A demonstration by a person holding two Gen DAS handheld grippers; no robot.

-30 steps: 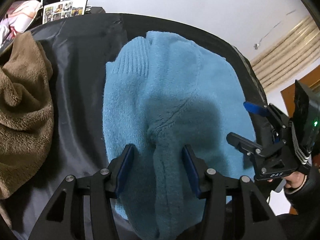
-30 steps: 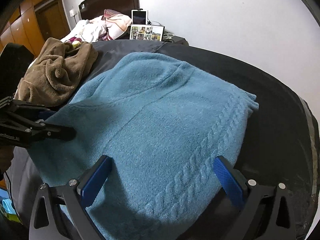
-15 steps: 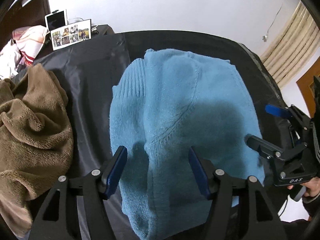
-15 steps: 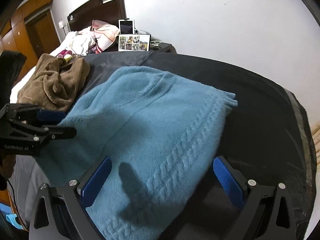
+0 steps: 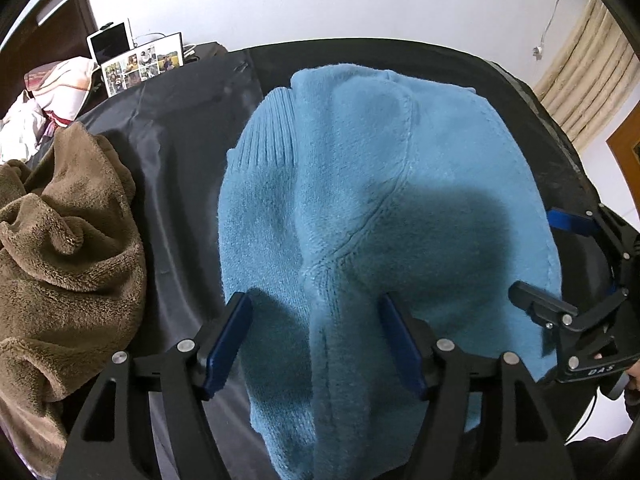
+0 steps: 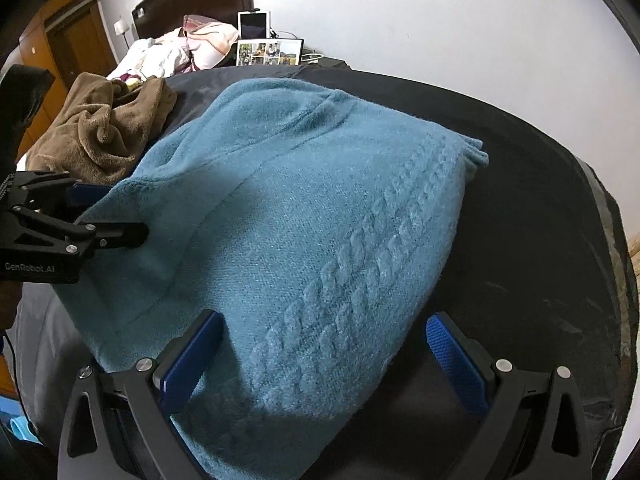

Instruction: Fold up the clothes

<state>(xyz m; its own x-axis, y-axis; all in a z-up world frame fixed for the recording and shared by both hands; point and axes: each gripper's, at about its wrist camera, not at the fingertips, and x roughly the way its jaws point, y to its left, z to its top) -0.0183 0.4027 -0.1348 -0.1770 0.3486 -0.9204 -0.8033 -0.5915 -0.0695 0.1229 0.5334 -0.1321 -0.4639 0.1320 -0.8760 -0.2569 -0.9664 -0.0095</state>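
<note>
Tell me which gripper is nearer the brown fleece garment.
Left. The left gripper hangs open over the blue sweater's edge on the brown fleece garment's side. The right gripper, also open, hangs over the sweater's opposite, cable-knit edge.

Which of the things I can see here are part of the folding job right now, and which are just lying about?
In the job:
- blue sweater, folded on the black cloth
- left gripper, jaws just been opening, above the sweater
- right gripper, open

Lying about:
- brown fleece garment, crumpled beside it, perhaps next
- photo frame
- tablet
- bedding pile
</note>
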